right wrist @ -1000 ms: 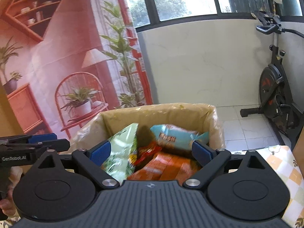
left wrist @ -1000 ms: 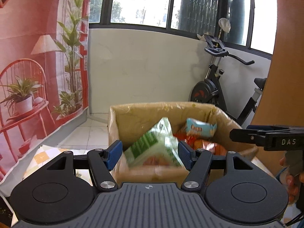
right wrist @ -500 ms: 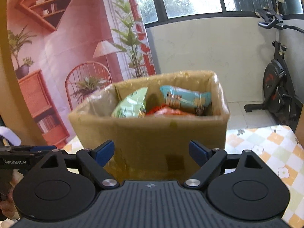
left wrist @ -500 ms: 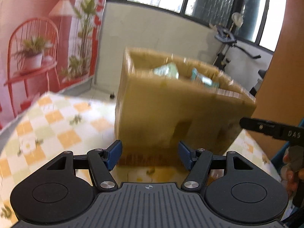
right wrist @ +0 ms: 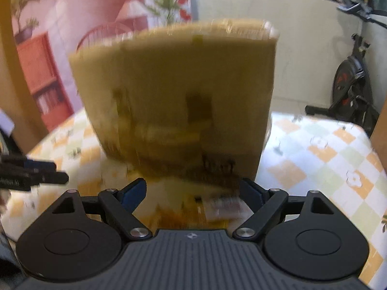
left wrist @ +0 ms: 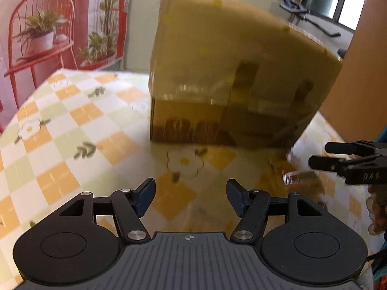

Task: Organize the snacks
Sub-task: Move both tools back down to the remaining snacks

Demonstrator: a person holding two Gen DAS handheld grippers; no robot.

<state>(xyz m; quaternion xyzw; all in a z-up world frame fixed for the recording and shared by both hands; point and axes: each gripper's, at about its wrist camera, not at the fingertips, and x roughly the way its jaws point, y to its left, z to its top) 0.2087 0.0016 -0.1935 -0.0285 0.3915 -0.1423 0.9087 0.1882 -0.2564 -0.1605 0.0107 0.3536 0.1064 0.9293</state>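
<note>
A tall cardboard box [left wrist: 229,72] [right wrist: 181,84] stands on the checked tablecloth [left wrist: 72,120], blurred; what is inside it is hidden from here. My left gripper [left wrist: 191,186] hangs open low over the cloth in front of the box, nothing between its fingers. My right gripper [right wrist: 193,184] is open too, close to the box's bottom edge. An orange snack packet with a white label [right wrist: 217,207] lies on the cloth beneath and between its fingers; no pad presses on it. In the left wrist view that packet [left wrist: 300,178] lies just under the right gripper [left wrist: 319,154]. The left gripper [right wrist: 60,171] shows at the left edge.
A printed backdrop with a red chair and plants [left wrist: 36,36] hangs left. A brown wooden panel [left wrist: 362,72] rises at the right. An exercise bike [right wrist: 350,91] stands beyond the table [right wrist: 326,145]. A person's hand [left wrist: 377,212] holds the right gripper.
Both grippers have dropped from above the box's open top to table height in front of it. The snacks inside have gone out of sight; a packet on the cloth has appeared.
</note>
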